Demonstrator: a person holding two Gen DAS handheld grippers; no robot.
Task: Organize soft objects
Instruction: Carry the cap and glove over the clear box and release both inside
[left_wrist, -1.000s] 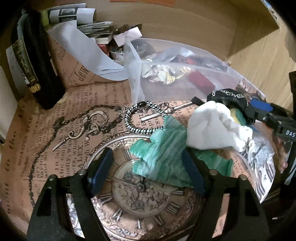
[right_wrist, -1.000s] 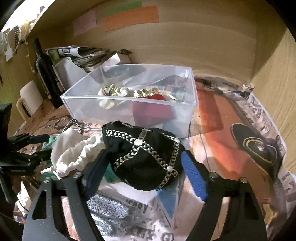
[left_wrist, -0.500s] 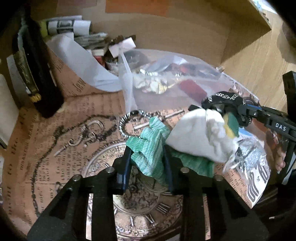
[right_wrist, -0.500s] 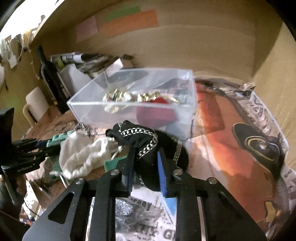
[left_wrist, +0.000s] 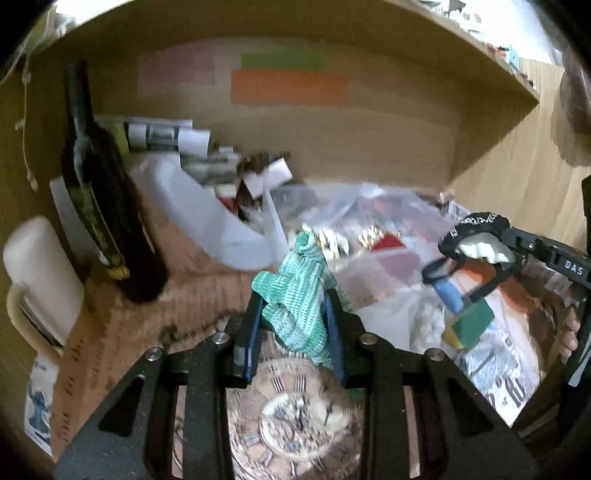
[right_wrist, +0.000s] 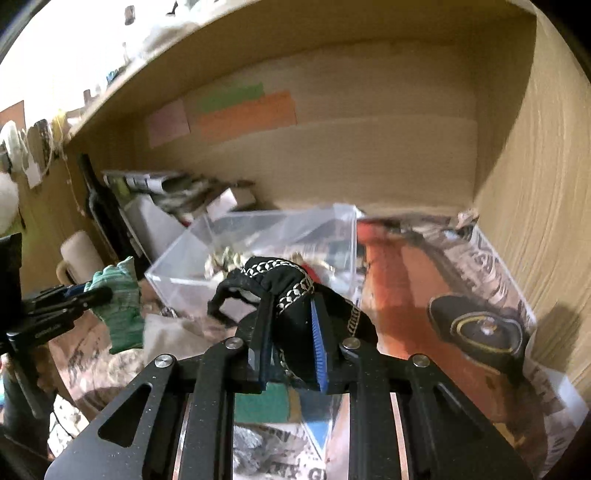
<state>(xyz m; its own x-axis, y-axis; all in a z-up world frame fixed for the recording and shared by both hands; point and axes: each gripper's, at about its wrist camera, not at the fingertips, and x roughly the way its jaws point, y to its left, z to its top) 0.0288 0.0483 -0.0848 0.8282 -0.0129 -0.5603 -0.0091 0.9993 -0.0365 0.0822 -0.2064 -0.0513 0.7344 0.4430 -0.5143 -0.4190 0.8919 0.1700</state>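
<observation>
The left gripper (left_wrist: 293, 325) pinches the green cloth (left_wrist: 295, 295) clear of the desk; the right gripper (right_wrist: 290, 343) clamps the black pouch (right_wrist: 291, 295). Both should travel toward 12 o'clock over the clear box (right_wrist: 258, 243), releasing only once inside its rim

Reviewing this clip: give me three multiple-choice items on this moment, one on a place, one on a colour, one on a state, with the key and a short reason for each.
1. Where does the dark bottle stand relative to the clear plastic box?
A. left of it
B. inside it
C. right of it

2. What colour is the knit cloth in the left hand-held gripper?
A. red
B. green and white
C. black

3. What is the state of the right hand-held gripper?
A. open, holding nothing
B. shut on the black chain-trimmed pouch
C. resting inside the box

Key: 1 A, the bottle stands at the far left by the wall; 2 B, the stripes show between the pads; 3 B, both pads press the pouch.
</observation>
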